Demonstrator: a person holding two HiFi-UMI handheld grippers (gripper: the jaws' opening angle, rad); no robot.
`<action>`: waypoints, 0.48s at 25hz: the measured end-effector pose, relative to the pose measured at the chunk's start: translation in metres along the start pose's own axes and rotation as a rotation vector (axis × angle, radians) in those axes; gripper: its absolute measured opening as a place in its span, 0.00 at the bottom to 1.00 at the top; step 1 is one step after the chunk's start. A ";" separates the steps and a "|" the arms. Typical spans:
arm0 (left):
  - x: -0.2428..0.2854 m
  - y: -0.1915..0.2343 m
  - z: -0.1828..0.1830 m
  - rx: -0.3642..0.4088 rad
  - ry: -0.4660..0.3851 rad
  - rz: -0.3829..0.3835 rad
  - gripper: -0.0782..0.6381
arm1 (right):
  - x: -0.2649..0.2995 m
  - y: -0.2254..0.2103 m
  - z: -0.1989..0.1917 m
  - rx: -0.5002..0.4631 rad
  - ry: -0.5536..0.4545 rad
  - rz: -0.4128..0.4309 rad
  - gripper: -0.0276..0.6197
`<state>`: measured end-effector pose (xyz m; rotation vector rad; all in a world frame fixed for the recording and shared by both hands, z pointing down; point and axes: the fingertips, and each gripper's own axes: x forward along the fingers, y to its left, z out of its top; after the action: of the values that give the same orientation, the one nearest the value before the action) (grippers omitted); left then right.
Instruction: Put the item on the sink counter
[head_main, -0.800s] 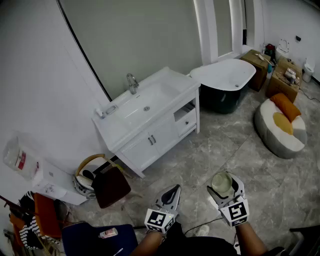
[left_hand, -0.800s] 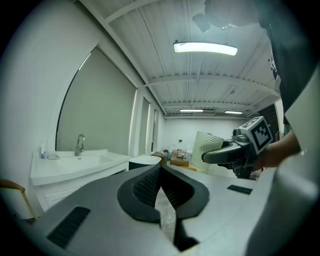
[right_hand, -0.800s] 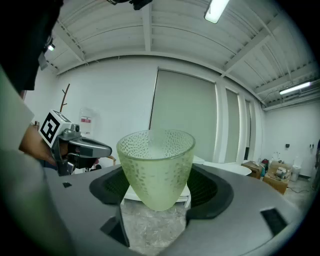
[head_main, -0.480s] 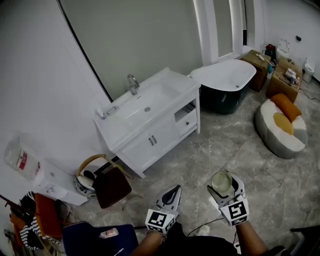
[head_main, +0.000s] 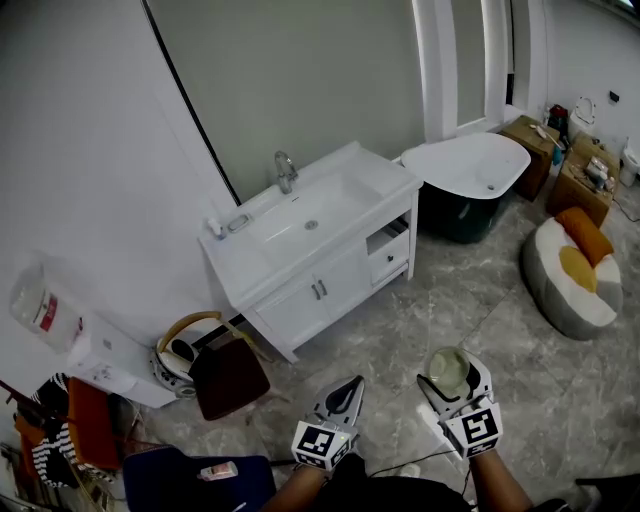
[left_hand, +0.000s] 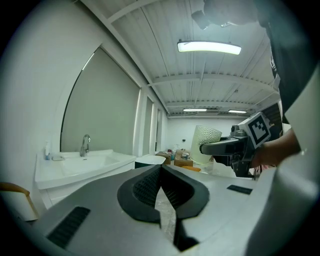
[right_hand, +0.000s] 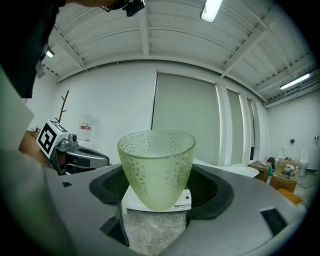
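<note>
Since white sink desk sits well apart, R gripper grasps pale-green dimpled glass cup upright for transit; L gripper clenched, empty.

Grey marbled floor is carrying a white vanity cabinet, bathtub, beanbag cushion, cardboard boxes, and brown chair. Sink counter, topping the cabinet, is bearing a faucet and, near it, a small dish.

The left gripper is held level, jaws pressed together on nothing; the right gripper, beside it, is clamped on a cup.
</note>
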<state>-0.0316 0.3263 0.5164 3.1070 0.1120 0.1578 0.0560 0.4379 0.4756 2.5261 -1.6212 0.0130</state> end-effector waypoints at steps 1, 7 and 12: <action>0.002 0.010 0.001 0.000 0.000 0.006 0.13 | 0.011 0.001 0.003 0.006 -0.008 0.008 0.62; 0.005 0.075 0.000 -0.013 0.008 0.028 0.13 | 0.076 0.019 0.021 0.004 -0.008 0.050 0.62; -0.005 0.139 0.007 -0.028 -0.011 0.076 0.13 | 0.137 0.050 0.036 -0.032 -0.015 0.106 0.62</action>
<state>-0.0263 0.1870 0.5137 3.0849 -0.0083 0.1433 0.0655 0.2888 0.4568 2.4204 -1.7444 -0.0205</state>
